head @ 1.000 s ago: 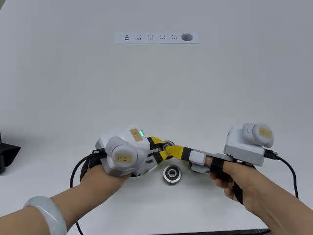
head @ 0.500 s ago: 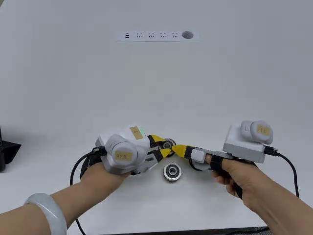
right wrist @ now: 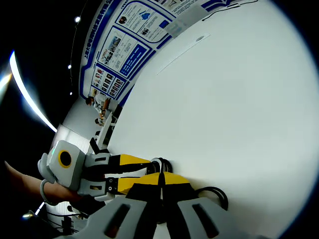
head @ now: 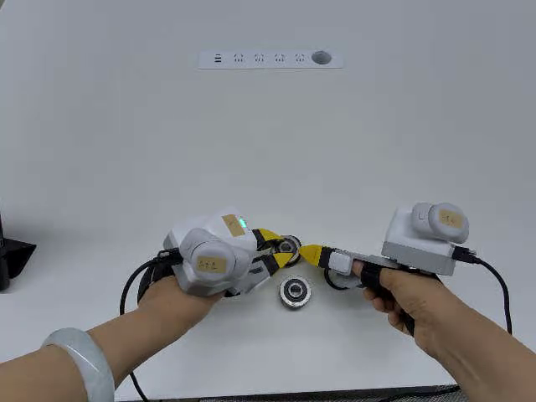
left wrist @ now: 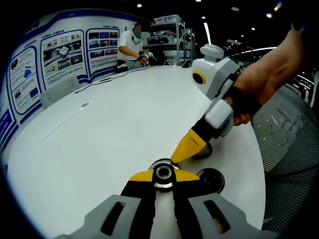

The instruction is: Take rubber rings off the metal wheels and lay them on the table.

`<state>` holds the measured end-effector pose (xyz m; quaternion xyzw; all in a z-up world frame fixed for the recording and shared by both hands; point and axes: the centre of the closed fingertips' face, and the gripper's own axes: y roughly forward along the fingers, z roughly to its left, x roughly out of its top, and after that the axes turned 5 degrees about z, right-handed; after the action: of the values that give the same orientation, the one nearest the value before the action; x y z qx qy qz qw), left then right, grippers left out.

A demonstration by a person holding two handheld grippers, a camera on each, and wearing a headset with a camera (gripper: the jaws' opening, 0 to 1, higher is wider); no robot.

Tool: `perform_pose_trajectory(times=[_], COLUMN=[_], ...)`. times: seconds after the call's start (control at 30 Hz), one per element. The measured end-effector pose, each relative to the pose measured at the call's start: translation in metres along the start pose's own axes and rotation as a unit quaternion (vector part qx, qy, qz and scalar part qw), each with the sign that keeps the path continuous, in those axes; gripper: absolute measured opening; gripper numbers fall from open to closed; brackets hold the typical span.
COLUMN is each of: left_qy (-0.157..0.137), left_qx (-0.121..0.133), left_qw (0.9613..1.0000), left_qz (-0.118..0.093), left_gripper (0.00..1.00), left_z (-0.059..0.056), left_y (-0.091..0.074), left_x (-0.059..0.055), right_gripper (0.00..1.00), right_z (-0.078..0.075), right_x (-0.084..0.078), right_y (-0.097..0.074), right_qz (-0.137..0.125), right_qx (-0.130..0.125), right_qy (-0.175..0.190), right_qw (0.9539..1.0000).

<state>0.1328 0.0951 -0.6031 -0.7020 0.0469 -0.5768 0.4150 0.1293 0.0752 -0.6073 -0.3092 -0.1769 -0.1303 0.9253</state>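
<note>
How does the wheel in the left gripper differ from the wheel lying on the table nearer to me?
The gripped wheel is clamped between the left gripper's jaws; the loose wheel lies flat on the table. The right gripper's shut tips meet the gripped wheel's rim; nothing touches the loose wheel. Both are round metal wheels with dark outer rings.

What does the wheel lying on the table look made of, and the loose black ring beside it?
The wheel: likely metal, shiny silver hub that glints; its dark outer band may be rubber. The loose ring: probably rubber, thin, matte black, no shine.
</note>
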Motion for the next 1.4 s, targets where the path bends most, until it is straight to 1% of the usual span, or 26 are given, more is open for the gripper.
perform_pose_trajectory(times=[0.33,0.83,1.23,1.4], left_qy=[0.002,0.004,0.005,0.005], left_qx=[0.0,0.0,0.0,0.0], left_qw=[1.0,1.0,1.0,1.0], left_qz=[0.001,0.002,0.002,0.001], left_gripper=[0.12,0.12,0.12,0.12], left_z=[-0.001,-0.001,-0.001,-0.001], left_y=[-0.001,-0.001,-0.001,-0.001], left_x=[0.001,0.0,0.0,0.0], right_gripper=[0.02,0.02,0.02,0.02], right_z=[-0.002,0.008,0.017,0.021], right_x=[0.0,0.0,0.002,0.001], right_y=[0.0,0.0,0.002,0.0], right_qz=[-0.002,-0.002,-0.002,-0.002], right_qx=[-0.004,0.007,0.02,0.027], right_qy=[-0.001,-0.001,-0.005,-0.006], right_qw=[1.0,1.0,0.9998,0.9996])
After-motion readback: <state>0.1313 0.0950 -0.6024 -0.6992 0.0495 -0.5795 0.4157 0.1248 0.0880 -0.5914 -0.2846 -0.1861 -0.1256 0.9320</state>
